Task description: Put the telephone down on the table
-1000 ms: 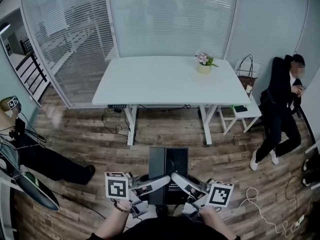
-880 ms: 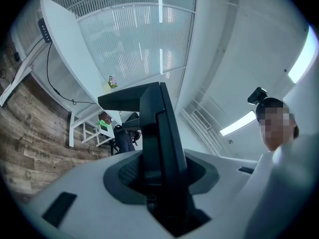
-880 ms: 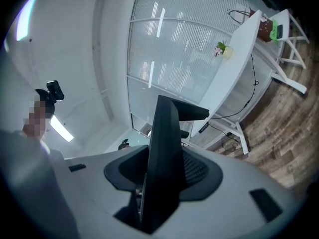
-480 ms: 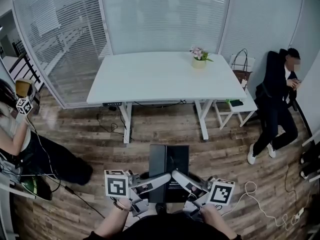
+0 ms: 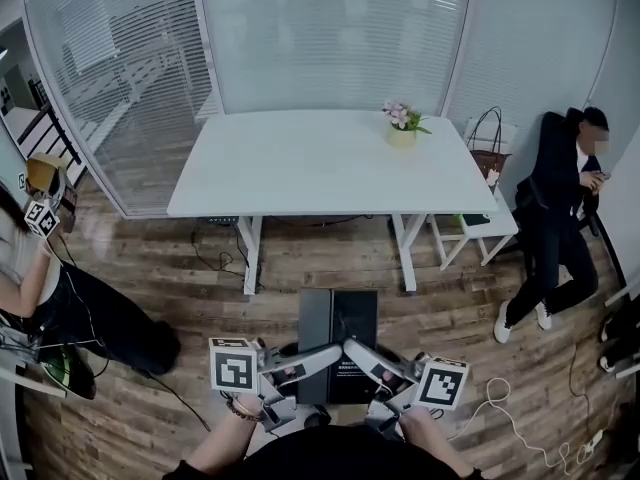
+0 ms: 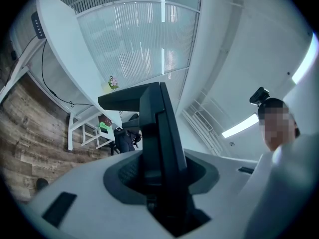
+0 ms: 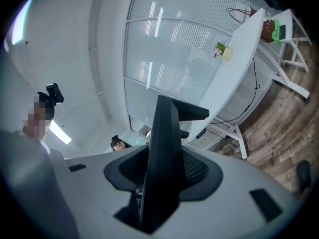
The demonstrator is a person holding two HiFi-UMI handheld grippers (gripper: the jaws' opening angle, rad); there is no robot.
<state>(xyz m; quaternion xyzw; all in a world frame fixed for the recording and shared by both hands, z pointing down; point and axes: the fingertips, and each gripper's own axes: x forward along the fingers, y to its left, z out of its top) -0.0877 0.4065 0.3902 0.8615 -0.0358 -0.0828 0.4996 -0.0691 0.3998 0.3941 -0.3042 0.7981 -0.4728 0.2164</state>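
Observation:
The telephone (image 5: 338,330) is a flat black slab held low in front of me over the wooden floor. My left gripper (image 5: 318,356) is shut on its left edge and my right gripper (image 5: 362,360) is shut on its right edge. In the left gripper view the telephone (image 6: 157,128) stands on edge between the jaws of that gripper (image 6: 159,176). In the right gripper view the telephone (image 7: 167,133) likewise fills the gap of that gripper (image 7: 158,176). The white table (image 5: 300,168) stands a short way ahead, apart from the telephone.
A small flower pot (image 5: 402,133) sits at the table's back right. A white stool (image 5: 480,230) stands right of the table. One person (image 5: 560,208) sits against the right wall, another (image 5: 60,298) is at the left. A white cable (image 5: 510,408) lies on the floor.
The table has come slightly nearer in the head view. The person at the left has shifted. Both grippers keep the same hold on the telephone.

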